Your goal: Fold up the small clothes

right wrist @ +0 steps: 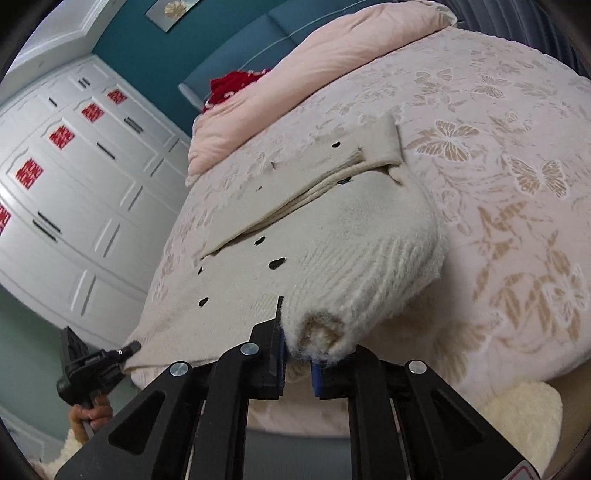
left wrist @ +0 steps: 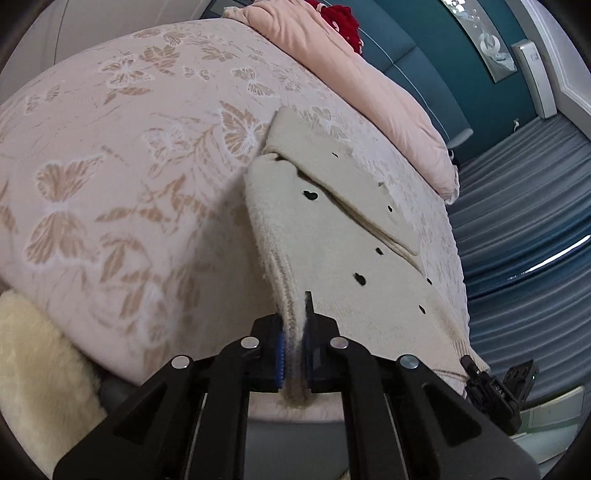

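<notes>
A small cream knitted sweater (left wrist: 332,221) with dark heart marks lies on the pink butterfly bedspread (left wrist: 110,147), one sleeve folded across its body. My left gripper (left wrist: 295,354) is shut on the sweater's ribbed hem at the near edge. My right gripper (right wrist: 299,354) is shut on another part of the hem, which bunches up around its fingers; the sweater (right wrist: 314,236) fills the middle of the right wrist view. Each gripper shows in the other's view: the right one (left wrist: 495,384) at the sweater's near right corner, the left one (right wrist: 96,365) at its near left corner.
A pink duvet (left wrist: 354,74) and a red item (left wrist: 340,18) lie at the head of the bed. A fluffy cream cloth (left wrist: 33,369) lies at the near bed edge. White wardrobe doors (right wrist: 74,184) stand on one side, blue curtains (left wrist: 524,206) on the other.
</notes>
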Available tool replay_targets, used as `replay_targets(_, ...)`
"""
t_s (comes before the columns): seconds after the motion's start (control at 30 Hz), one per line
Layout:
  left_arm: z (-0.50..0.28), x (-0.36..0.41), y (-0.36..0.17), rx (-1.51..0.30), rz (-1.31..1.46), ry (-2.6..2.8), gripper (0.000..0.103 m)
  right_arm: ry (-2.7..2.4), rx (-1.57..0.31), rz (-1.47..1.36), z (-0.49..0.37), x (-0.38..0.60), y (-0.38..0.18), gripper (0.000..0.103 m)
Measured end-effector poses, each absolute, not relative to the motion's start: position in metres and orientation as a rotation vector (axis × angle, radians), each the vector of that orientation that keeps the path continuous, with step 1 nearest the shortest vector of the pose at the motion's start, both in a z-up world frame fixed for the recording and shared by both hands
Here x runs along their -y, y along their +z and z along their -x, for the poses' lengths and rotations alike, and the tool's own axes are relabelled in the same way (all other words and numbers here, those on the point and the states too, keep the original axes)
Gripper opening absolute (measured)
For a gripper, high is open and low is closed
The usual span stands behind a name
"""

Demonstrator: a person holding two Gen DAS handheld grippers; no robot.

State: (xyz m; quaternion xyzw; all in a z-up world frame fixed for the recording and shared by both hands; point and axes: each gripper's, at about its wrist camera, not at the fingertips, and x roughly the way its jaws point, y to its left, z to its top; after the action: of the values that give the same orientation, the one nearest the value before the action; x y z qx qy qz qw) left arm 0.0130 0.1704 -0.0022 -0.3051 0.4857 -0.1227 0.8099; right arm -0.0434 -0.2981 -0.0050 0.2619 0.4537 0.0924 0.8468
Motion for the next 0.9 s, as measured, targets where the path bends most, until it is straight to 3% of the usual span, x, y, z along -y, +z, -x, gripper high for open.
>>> replay_targets(0.2,0.1,-0.176,0.014,-1.199,0.508,-0.334,0.006,0.361,-1.243,-0.394,0.151,0.275,-0.015,0.01)
replay_targets(0.33,0.125,-0.18,0.042,-1.218,0.553,-0.349,0.006,0.424,-1.169,-0.407,0.172,0.272,0.019,0.01)
replay_targets(0.5,0.042,-0.152,0.088,-0.965,0.463,-0.411,0.008,0.37,-0.857,-0.411,0.072,0.303,0.066,0.012)
replay_targets(0.67,-0.094,-0.111,0.067,-0.84,0.434,-0.309,0.013,0.076,-0.72,-0.554,-0.046,0.34,0.035,0.024)
replay_targets(0.73,-0.13,-0.106,0.038,-0.929,0.451,-0.192,0.028,-0.034,-0.718,-0.578,-0.058,0.343,0.023,0.027)
replay_targets(0.77,-0.136,-0.108,0.027,-0.97,0.46,-0.148,0.028,-0.049,-0.712,-0.583,-0.056,0.343,0.02,0.03)
replay_targets(0.83,-0.133,-0.119,0.017,-0.982,0.503,-0.149,0.034,-0.039,-0.698,-0.593,-0.042,0.342,0.012,0.051)
replay_targets(0.87,-0.126,-0.125,0.015,-0.972,0.508,-0.153,0.043,-0.047,-0.699,-0.582,-0.032,0.341,0.008,0.06)
replay_targets(0.9,-0.12,-0.131,0.014,-0.957,0.502,-0.144,0.063,-0.056,-0.711,-0.557,-0.025,0.339,0.002,0.06)
